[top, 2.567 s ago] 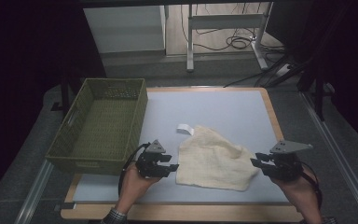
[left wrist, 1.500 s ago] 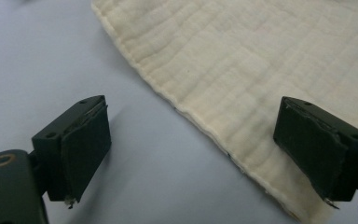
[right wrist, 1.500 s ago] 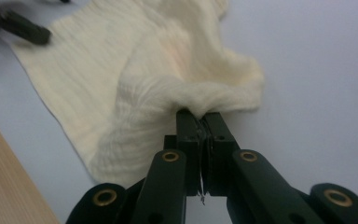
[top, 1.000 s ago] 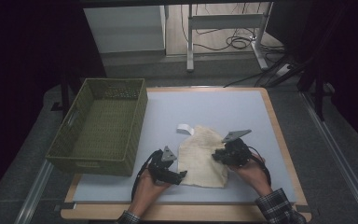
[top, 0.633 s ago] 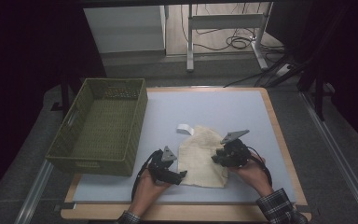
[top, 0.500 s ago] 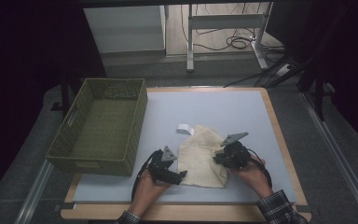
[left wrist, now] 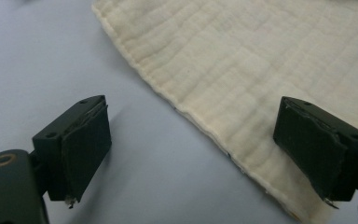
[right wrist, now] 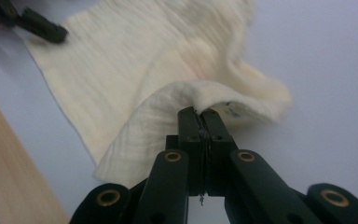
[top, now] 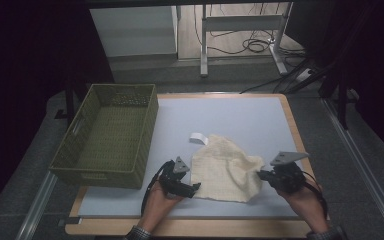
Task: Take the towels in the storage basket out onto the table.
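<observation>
Right claw (right wrist: 200, 122): your jaws are pressed together on a fold of the cream muslin cloth (top: 225, 167), having just been closing on it. In the right gripper view the pinched edge humps up over the jaw tips and drapes down on both sides. In the high view your right claw (top: 261, 174) sits at the cloth's right edge, lifted a little off the worktop (top: 240, 117), pointing left; your right hand (top: 302, 197) comes in from the lower right, forearm angled toward the corner, grey plate on top.

Left claw (left wrist: 205, 149): your jaws stand wide apart and hold nothing. One pad hovers over bare blue surface, the other over the cloth's hemmed edge, which runs diagonally between them. In the high view your left claw (top: 194, 188) lies low at the cloth's lower left corner, pointing right, your left hand (top: 162, 202) beneath it.

Cloth: front centre of the worktop, mostly flat, rumpled toward the right side. A small white tag (top: 198, 138) lies at its far left corner.

Green woven basket (top: 80, 150): left of the worktop, well apart from the cloth.
</observation>
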`<move>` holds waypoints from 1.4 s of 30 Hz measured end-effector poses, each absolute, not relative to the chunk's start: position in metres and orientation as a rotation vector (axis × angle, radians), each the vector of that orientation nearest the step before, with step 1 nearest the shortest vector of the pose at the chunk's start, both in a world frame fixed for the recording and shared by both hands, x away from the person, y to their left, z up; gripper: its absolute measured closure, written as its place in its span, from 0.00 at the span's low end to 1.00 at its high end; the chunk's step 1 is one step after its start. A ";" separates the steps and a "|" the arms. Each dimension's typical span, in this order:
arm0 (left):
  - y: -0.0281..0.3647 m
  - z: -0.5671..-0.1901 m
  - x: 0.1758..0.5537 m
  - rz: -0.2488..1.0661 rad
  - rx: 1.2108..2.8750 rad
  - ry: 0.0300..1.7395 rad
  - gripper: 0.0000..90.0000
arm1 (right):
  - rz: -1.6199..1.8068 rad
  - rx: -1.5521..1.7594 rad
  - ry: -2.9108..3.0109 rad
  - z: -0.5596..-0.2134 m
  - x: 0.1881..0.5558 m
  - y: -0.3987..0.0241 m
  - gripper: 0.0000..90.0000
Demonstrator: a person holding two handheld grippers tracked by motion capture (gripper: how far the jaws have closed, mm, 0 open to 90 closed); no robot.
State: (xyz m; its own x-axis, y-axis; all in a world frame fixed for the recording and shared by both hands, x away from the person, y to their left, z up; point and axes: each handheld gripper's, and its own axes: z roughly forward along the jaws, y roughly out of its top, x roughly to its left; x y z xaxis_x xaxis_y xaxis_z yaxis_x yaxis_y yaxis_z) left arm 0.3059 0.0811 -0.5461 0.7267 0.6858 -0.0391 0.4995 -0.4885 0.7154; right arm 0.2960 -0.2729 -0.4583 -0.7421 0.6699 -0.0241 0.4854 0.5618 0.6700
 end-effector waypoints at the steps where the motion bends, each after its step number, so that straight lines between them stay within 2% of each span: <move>1: 0.081 -0.546 0.306 0.325 2.191 0.892 0.12 | 0.946 0.979 2.517 -0.457 0.291 -0.281 0.98; 6: 0.081 -0.546 0.306 0.324 2.191 0.893 0.12 | 0.896 1.087 2.490 -0.456 0.271 -0.319 0.98; 8: 0.081 -0.546 0.306 0.324 2.191 0.893 0.12 | 0.853 1.128 2.505 -0.465 0.266 -0.332 0.93; 10: 0.081 -0.546 0.306 0.319 2.193 0.892 0.12 | 0.833 1.154 2.478 -0.471 0.265 -0.338 0.86; 13: 0.081 -0.545 0.307 0.307 2.199 0.891 0.11 | 0.880 1.168 2.449 -0.469 0.266 -0.343 0.83; 15: 0.080 -0.540 0.311 0.279 2.213 0.901 0.17 | 0.899 1.161 2.424 -0.464 0.270 -0.341 0.81; 17: 0.080 -0.531 0.318 0.281 2.199 0.905 0.18 | 0.906 1.122 2.417 -0.461 0.277 -0.336 0.80; 18: 0.079 -0.524 0.322 0.286 2.189 0.897 0.23 | 0.910 1.110 2.413 -0.460 0.283 -0.332 0.80; 19: 0.079 -0.518 0.327 0.288 2.188 0.884 0.32 | 0.924 1.099 2.409 -0.461 0.297 -0.323 0.80; 21: 0.075 -0.506 0.346 0.335 2.184 0.906 0.41 | 0.931 1.085 2.408 -0.464 0.312 -0.312 0.80; 27: 0.066 -0.508 0.379 0.280 2.174 0.941 0.49 | 0.954 1.091 2.408 -0.473 0.351 -0.288 0.76; 28: 0.063 -0.513 0.384 0.258 2.185 0.944 0.53 | 0.955 1.098 2.410 -0.475 0.356 -0.284 0.75; 30: 0.060 -0.520 0.388 0.227 2.195 0.942 0.64 | 0.958 1.100 2.423 -0.480 0.366 -0.276 0.73; 32: 0.060 -0.524 0.387 0.191 2.205 0.918 0.92 | 0.947 1.095 2.440 -0.488 0.371 -0.267 0.72; 34: 0.065 -0.524 0.374 0.188 2.233 0.925 0.95 | 0.947 1.084 2.452 -0.491 0.369 -0.265 0.71; 37: 0.071 -0.522 0.362 0.209 2.254 0.919 0.95 | 0.940 1.074 2.460 -0.492 0.364 -0.264 0.70; 42: 0.087 -0.521 0.334 0.136 2.264 0.915 0.94 | 0.948 1.056 2.449 -0.485 0.359 -0.266 0.70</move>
